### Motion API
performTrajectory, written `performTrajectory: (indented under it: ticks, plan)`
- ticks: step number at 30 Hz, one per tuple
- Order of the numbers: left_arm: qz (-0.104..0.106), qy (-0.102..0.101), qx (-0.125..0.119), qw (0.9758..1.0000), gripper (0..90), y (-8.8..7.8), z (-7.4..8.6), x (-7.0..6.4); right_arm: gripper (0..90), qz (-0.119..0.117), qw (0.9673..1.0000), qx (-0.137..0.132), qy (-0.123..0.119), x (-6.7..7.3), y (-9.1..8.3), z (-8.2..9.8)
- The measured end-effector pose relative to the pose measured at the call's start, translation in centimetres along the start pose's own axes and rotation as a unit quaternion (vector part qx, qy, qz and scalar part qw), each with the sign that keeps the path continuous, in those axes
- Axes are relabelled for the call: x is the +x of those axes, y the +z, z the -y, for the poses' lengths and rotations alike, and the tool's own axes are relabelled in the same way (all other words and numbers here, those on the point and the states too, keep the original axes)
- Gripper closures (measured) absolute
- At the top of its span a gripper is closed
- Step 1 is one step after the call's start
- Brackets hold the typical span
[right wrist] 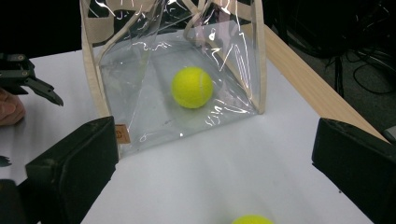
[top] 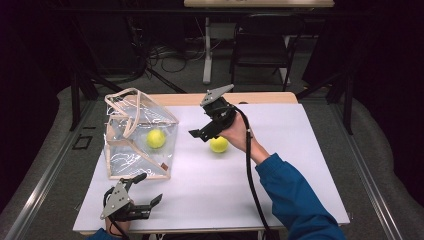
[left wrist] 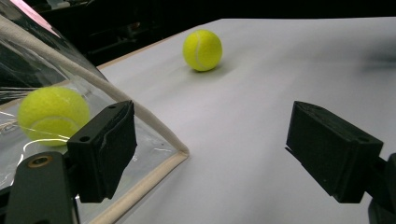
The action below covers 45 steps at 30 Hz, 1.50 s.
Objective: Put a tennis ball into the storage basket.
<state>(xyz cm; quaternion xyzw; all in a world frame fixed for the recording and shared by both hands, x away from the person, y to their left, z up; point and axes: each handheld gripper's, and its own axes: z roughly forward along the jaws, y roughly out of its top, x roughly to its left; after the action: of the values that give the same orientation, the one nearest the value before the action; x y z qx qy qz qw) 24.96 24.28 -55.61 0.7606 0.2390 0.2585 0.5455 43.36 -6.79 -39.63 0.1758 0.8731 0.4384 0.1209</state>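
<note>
A clear plastic bag (top: 131, 150) with beige trim stands on the left of the white table (top: 290, 185), and one yellow tennis ball (top: 156, 138) lies inside it. A second tennis ball (top: 218, 144) lies loose on the table just right of the bag. My right gripper (top: 201, 124) hovers over the loose ball, open and empty, facing the bag (right wrist: 140, 60) and its ball (right wrist: 192, 87); the loose ball (right wrist: 252, 219) shows below its jaws. My left gripper (top: 149, 188) is open near the bag's front corner (left wrist: 154, 135), with the bagged ball (left wrist: 53, 115) at left and the loose ball (left wrist: 202, 50) farther off.
A wooden strip (top: 260, 97) borders the table's far edge. Beyond it stand a dark chair (top: 262, 50), a white table leg (top: 207, 50) and cables on the grey floor. Bare white tabletop stretches right of the loose ball and along the front.
</note>
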Motion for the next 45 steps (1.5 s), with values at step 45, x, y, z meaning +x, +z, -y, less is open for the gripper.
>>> performTrajectory:
  ticks: [45]
  plan:
    - [0.007, 0.005, 0.002, 1.0000, 16.0, 0.1, -0.1, -0.3, 0.0, 0.021, 0.9985, 0.022, 0.045, 0.6, -1.1, 10.1]
